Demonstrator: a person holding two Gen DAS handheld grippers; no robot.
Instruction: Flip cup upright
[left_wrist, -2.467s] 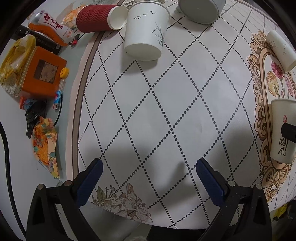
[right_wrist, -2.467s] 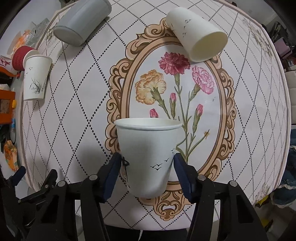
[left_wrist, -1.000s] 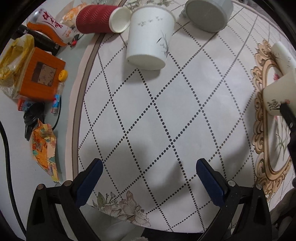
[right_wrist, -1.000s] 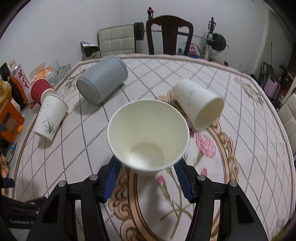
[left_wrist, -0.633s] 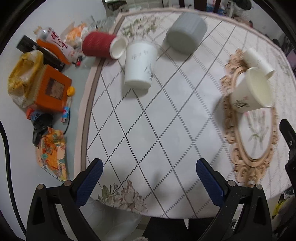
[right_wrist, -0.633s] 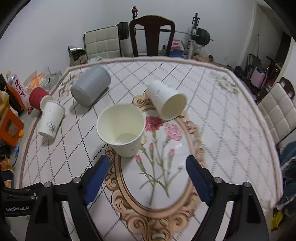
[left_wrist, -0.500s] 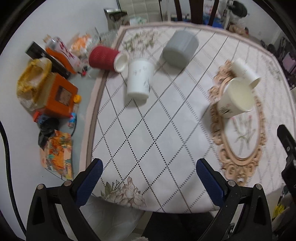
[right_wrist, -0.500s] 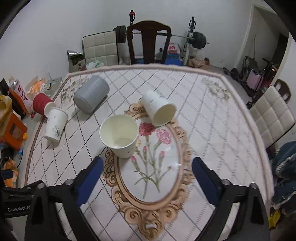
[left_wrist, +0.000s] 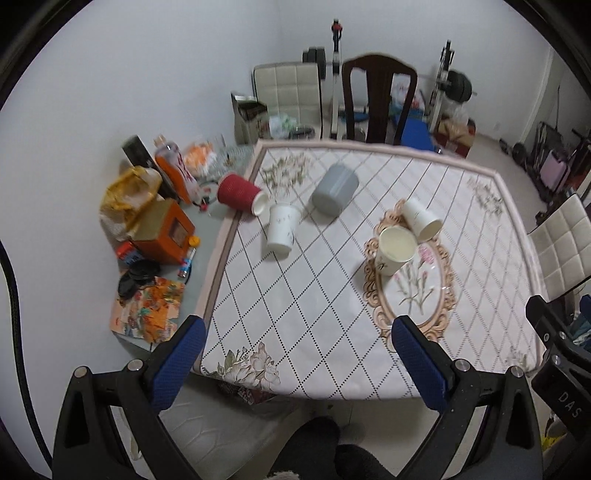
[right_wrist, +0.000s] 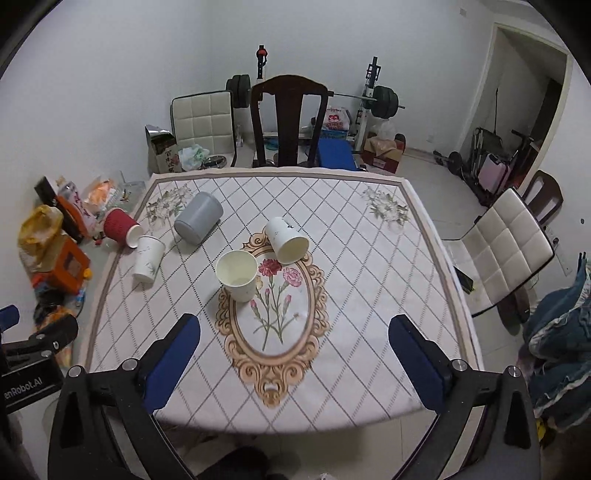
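Note:
A white paper cup (right_wrist: 238, 276) stands upright, mouth up, at the left edge of the flower medallion on the table; it also shows in the left wrist view (left_wrist: 394, 250). My right gripper (right_wrist: 293, 363) is open and empty, held high above the table's near edge. My left gripper (left_wrist: 297, 362) is open and empty, also high and back from the near edge. A second white cup (right_wrist: 286, 240) lies on its side just behind the upright one.
A grey cup (right_wrist: 198, 217) lies on its side at the back left. A white cup (right_wrist: 148, 259) stands upside down beside a red cup (right_wrist: 120, 226) on its side. Packets and an orange box (left_wrist: 164, 232) lie left of the table. Chairs (right_wrist: 504, 240) stand around it.
My right gripper set the cup upright on the medallion, opened and drew back and up. My left gripper also rose and pulled back, so the whole table shows.

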